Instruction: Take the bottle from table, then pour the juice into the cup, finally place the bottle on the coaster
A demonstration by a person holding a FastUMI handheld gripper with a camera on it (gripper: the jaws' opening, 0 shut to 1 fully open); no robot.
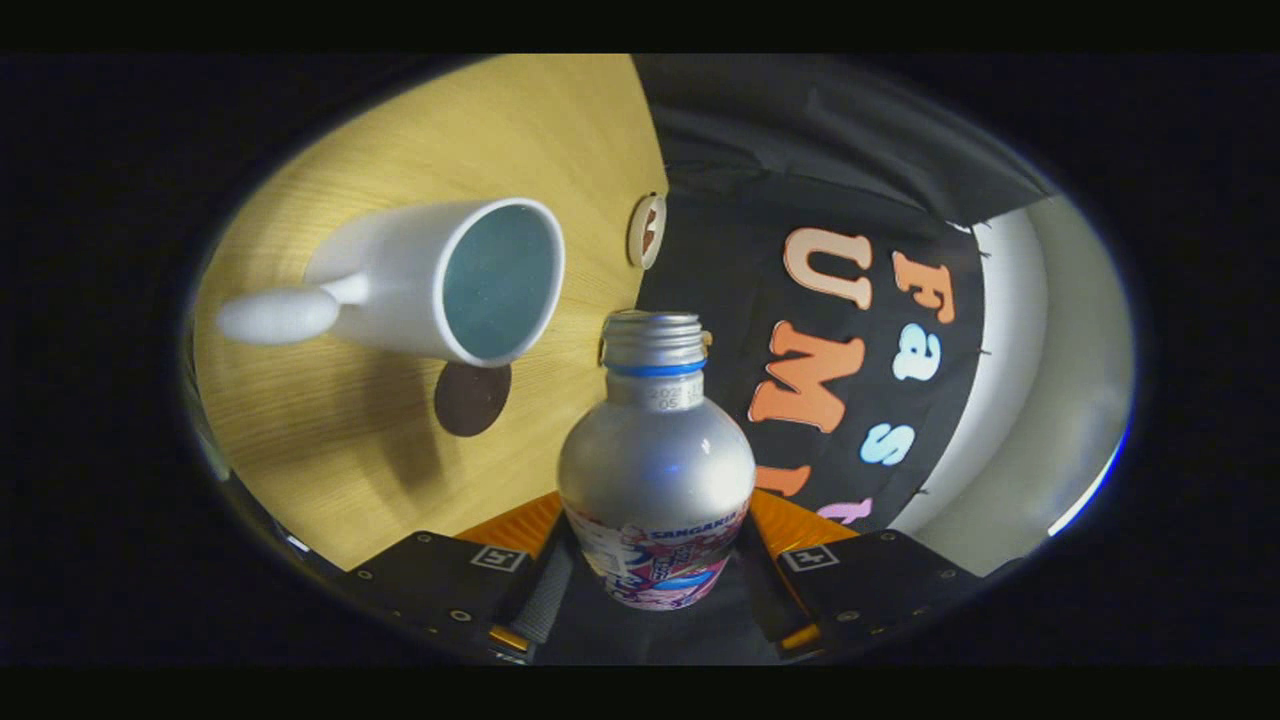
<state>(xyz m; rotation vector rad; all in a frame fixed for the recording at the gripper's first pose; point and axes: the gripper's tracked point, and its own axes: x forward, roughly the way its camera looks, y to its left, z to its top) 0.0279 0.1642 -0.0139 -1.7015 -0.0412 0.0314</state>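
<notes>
In the left half of the frame the wooden tabletop (330, 440) fills the scene, its surface turned so that it runs up and down the picture, which shows the gripper is rolled onto its side. On it, in the upper left, stands a white cup (440, 280) with a pale blue inside; its open mouth faces toward the centre of the frame and its handle (280, 315) sticks out to the far left. The cup throws a soft shadow down the wood below it. Just beneath the cup's rim, toward the middle, lies a dark round coaster (472, 397), flat on the wood and partly covered by the cup. Further along, at the tabletop's far edge in the upper centre, sits a small round wooden disc (646, 231) with a reddish mark on it.

In the centre of the frame is the bottle (655, 470), silver with a printed label around its lower part, a blue ring at the neck and no cap on its threaded mouth. The mouth lies just right of the cup's rim, apart from it. The gripper (655, 565) is clamped on the bottle's lower body, 1 finger (545, 590) pressing each side.

To the right hangs the booth's black cloth wall (800, 160), with a pale wall (1040, 400) beyond it.
</notes>
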